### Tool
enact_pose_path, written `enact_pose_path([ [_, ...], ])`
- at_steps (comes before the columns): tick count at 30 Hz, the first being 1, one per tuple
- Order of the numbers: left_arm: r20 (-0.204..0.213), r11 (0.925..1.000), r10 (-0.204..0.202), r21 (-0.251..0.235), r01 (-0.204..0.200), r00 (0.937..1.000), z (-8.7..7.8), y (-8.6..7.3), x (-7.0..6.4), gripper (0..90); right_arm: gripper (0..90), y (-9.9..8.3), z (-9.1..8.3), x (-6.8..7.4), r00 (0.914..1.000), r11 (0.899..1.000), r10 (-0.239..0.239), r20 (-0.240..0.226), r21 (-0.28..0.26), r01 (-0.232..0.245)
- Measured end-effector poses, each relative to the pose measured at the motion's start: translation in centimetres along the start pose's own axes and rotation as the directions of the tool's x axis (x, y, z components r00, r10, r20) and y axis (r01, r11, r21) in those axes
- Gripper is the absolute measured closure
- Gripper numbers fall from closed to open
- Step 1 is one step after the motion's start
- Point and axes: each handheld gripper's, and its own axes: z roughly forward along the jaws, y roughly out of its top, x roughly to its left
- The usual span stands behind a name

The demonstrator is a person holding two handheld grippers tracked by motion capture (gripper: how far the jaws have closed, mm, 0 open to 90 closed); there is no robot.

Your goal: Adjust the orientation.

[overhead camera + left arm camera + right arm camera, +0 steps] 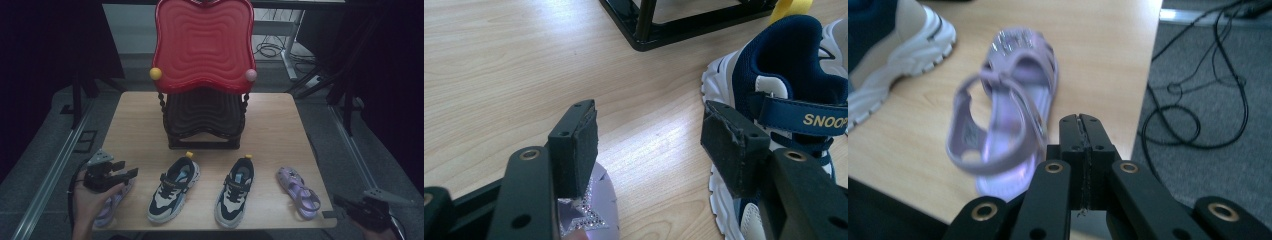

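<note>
Left gripper: the left gripper [131, 173] hangs over the near left corner of the table [280, 130], held in a hand [90, 200]; in the left gripper view [651, 135] its jaws stand spread wide with only bare wood between the pads.
Left sandal: a lilac sandal [112, 202] lies directly under that gripper at the table's front edge; the left gripper view shows its toe with a glittery star [591, 212] just beneath the left jaw, not gripped.
Right gripper: the right gripper [340, 201] sits off the near right corner of the table, over the grey floor [360, 165]; in the right gripper view [1082, 120] its jaws are pressed together, pad to pad, pinching nothing.
Right sandal: a second lilac sandal [298, 191] rests near the right front corner; the right gripper view has it [1008, 110] just ahead and to the side of the closed jaws, apart from them.
Sneakers: two navy-and-white sneakers [174, 189] [235, 191] stand side by side between the sandals, toes toward the front edge; the left one [784, 110] is just beside the left gripper's right jaw.
Rack: a black rack [205, 122] with a red wavy top tray [202, 42] stands at the middle of the table, behind the shoes.
Cables: black cables [1198, 95] loop on the floor by the right gripper.
</note>
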Motion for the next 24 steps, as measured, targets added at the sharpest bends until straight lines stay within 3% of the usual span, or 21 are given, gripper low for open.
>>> enact_pose_path([
  [5,0.000,1.0000,-0.003,0.001,0.003,1.0000,0.0,0.0,0.0,40.3,88.9,2.2,0.5,1.0,0.9993,0.999,-0.031,-0.018,-0.035,0.031],
  [16,0.001,1.0000,-0.001,0.005,0.001,1.0000,0.2,0.0,-0.1,40.3,88.9,4.8,1.9,2.7,0.9957,0.996,-0.069,-0.062,-0.069,0.064],
  [22,0.008,0.9998,0.005,0.017,-0.005,1.0000,0.6,-0.1,-0.4,40.3,88.8,6.8,2.9,4.1,0.9894,0.991,-0.103,-0.103,-0.097,0.093],
  [23,0.038,1.0000,0.002,0.008,-0.002,0.9993,0.4,-0.1,-0.3,40.1,88.8,6.9,3.2,4.3,0.9885,0.991,-0.108,-0.106,-0.095,0.098],
  [24,0.038,1.0000,0.002,0.008,-0.002,0.9993,0.4,-0.1,-0.3,40.0,88.8,6.9,3.2,4.3,0.9885,0.991,-0.108,-0.106,-0.095,0.098],
])
